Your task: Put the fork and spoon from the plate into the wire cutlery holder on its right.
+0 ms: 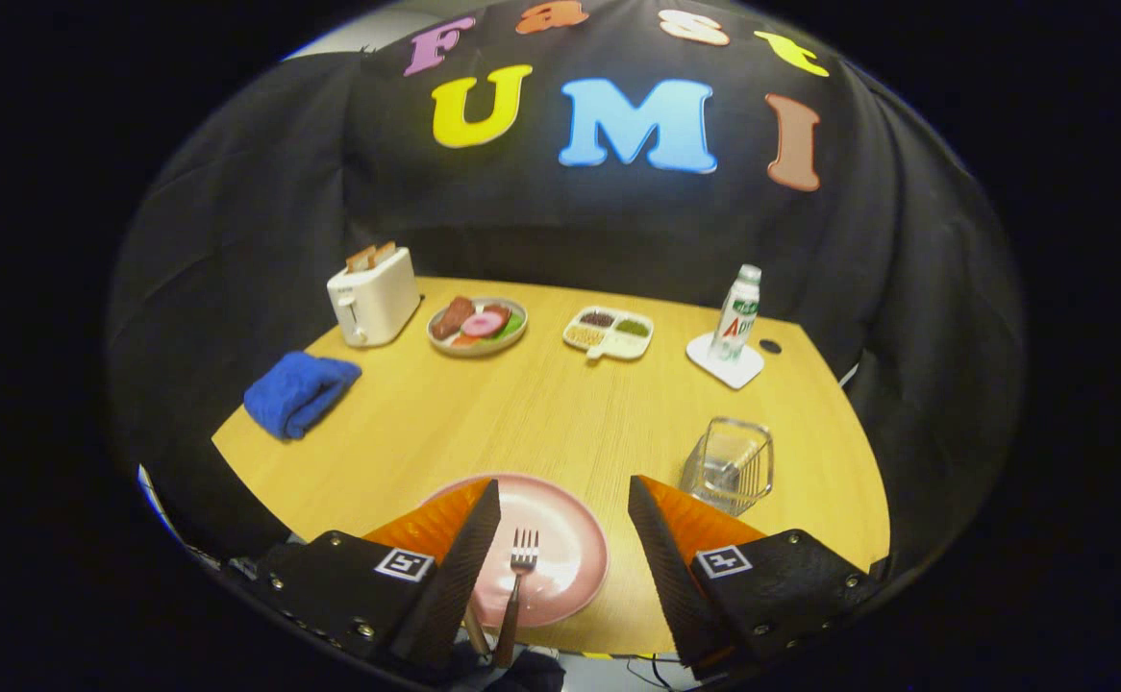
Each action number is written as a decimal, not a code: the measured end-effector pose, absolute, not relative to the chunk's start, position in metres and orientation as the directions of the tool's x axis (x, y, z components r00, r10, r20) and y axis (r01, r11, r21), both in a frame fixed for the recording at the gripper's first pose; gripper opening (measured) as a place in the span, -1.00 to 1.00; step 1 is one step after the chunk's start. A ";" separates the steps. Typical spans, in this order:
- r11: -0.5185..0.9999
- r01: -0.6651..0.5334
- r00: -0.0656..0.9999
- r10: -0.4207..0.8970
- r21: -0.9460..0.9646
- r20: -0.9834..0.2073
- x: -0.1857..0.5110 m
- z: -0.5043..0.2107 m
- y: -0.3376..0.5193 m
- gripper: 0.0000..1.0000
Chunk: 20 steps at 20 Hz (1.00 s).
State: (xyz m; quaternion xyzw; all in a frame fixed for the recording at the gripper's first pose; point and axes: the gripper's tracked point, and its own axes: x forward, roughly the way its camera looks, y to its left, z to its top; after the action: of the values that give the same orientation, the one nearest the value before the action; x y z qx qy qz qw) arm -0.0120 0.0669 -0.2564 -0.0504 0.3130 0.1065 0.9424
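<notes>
With the tongs spread wide and nothing pinched between them, best to settle on one utensil first. Just ahead, between the two fingers, lies the fork, tines pointing away, on the pink plate; beside its handle, close against the left finger, another handle, likely the spoon, bowl end hidden. Better to drop low over the fork's neck, centre it between the pads, then close firmly so nothing slips. Further ahead of the right finger stands the wire cutlery holder, just beside the plate; worth carrying the fork above its rim and lowering handle-first. Far beyond: blue cloth, toaster, bottle.
</notes>
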 end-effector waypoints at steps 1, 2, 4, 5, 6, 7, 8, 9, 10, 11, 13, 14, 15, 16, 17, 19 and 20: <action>0.970 -0.242 0.740 0.165 -0.030 -0.652 -0.018 -0.277 0.068 0.59; 0.968 -0.251 0.705 0.172 -0.016 -0.688 -0.023 -0.293 0.071 0.52; 0.962 -0.272 0.625 0.180 0.004 -0.759 -0.033 -0.325 0.079 0.52; 0.960 -0.279 0.595 0.179 0.008 -0.783 -0.036 -0.340 0.080 0.52; 0.960 -0.278 0.574 0.180 0.016 -0.799 -0.040 -0.345 0.081 0.47; 0.960 -0.279 0.557 0.183 0.025 -0.810 -0.041 -0.355 0.083 0.21; 0.958 -0.284 0.534 0.181 0.026 -0.826 -0.044 -0.361 0.084 0.05; 0.956 -0.292 0.515 0.180 0.026 -0.838 -0.046 -0.368 0.086 0.05; 0.954 -0.299 0.498 0.177 0.023 -0.849 -0.048 -0.372 0.087 0.04; 0.952 -0.304 0.480 0.176 0.026 -0.859 -0.050 -0.378 0.089 0.04; 0.952 -0.305 0.449 0.179 0.038 -0.875 -0.052 -0.385 0.093 0.04; 0.952 -0.303 0.441 0.176 0.038 -0.880 -0.054 -0.385 0.094 0.04; 0.959 -0.281 0.449 0.158 0.029 -0.879 -0.048 -0.388 0.091 0.04; 0.964 -0.265 0.435 0.148 0.030 -0.888 -0.049 -0.391 0.088 -0.75; 0.966 -0.254 0.428 0.152 0.043 -0.891 -0.051 -0.392 0.090 -0.72; 0.966 -0.246 0.425 0.183 0.081 -0.887 -0.047 -0.387 0.095 -0.89; 0.965 -0.242 0.427 0.203 0.105 -0.881 -0.046 -0.385 0.098 -0.89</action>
State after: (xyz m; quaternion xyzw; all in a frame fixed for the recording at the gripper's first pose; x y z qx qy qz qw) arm -0.0455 0.0977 -0.3847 -0.0190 0.5189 0.1318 0.8444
